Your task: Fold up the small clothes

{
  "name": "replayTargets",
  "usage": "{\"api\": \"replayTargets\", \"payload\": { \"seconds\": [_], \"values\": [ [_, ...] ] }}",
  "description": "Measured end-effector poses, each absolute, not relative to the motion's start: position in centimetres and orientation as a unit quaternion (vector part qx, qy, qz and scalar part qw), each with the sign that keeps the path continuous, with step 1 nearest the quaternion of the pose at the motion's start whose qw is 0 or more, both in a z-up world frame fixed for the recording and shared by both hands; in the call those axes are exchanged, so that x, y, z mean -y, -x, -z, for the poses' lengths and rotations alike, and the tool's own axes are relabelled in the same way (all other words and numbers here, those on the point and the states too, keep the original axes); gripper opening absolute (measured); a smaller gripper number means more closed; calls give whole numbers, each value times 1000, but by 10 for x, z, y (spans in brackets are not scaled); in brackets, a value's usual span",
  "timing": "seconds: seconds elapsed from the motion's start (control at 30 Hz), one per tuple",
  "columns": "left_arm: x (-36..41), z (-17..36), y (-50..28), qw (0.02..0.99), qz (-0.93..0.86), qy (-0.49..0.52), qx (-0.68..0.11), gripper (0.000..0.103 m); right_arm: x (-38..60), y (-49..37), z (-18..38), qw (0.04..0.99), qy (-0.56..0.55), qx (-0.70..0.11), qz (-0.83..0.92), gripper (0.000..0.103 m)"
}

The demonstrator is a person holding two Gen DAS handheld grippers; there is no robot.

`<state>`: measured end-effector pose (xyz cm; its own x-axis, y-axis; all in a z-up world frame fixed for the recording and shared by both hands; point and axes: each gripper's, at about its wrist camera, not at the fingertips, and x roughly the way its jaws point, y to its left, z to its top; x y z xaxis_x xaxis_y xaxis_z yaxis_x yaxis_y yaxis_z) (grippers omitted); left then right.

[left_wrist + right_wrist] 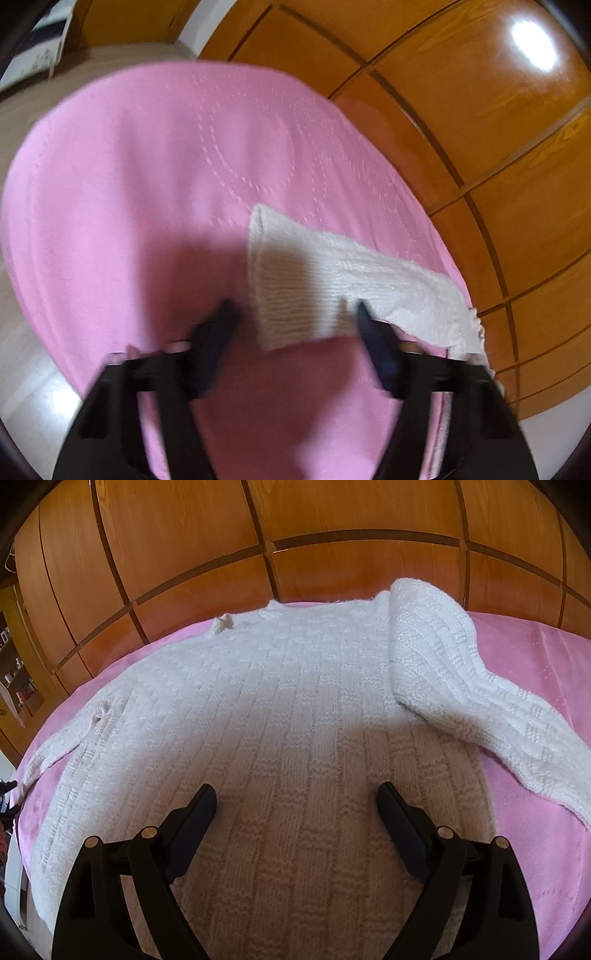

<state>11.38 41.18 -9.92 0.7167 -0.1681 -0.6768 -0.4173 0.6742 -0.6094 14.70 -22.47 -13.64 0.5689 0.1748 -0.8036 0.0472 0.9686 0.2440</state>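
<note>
Lying on the pink cover (147, 184), a white knitted sweater (295, 709) is found with one sleeve (332, 266) stretched out, cuff end just ahead of the left gripper (295, 314) and between its released jaws, unpinched. The sleeve's long axis is seen to run away to that gripper's right. The right gripper (297, 794) is held released above the sweater body, farther from the cuff.

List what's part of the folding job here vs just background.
Job:
- white knitted sweater
- its sleeve, between the left tool's open jaws
- right tool, open above the sweater
- pink cloth underneath

Background:
- wooden wardrobe doors
- shelf with small items
</note>
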Motion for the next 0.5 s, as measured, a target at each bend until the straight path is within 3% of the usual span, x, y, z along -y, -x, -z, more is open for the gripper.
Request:
{"api": "replayTargets", "payload": {
  "seconds": [0.03,0.07,0.1,0.3,0.5],
  "values": [
    [-410,101,-120,832,-80,397,-379,27,225,-147,136,878,-120,-463,-37,89],
    [-407,102,-127,830,-86,392,-387,9,225,-147,136,878,-121,-462,-37,89],
    [-404,102,-135,830,-92,383,-395,6,225,-147,136,878,-121,-462,-37,89],
    [-412,69,-151,841,-139,360,-378,5,225,-147,136,878,-122,-462,-37,89],
    [-439,-7,-173,860,-170,329,-351,4,227,-146,135,878,-132,-458,-43,89]
  ]
}}
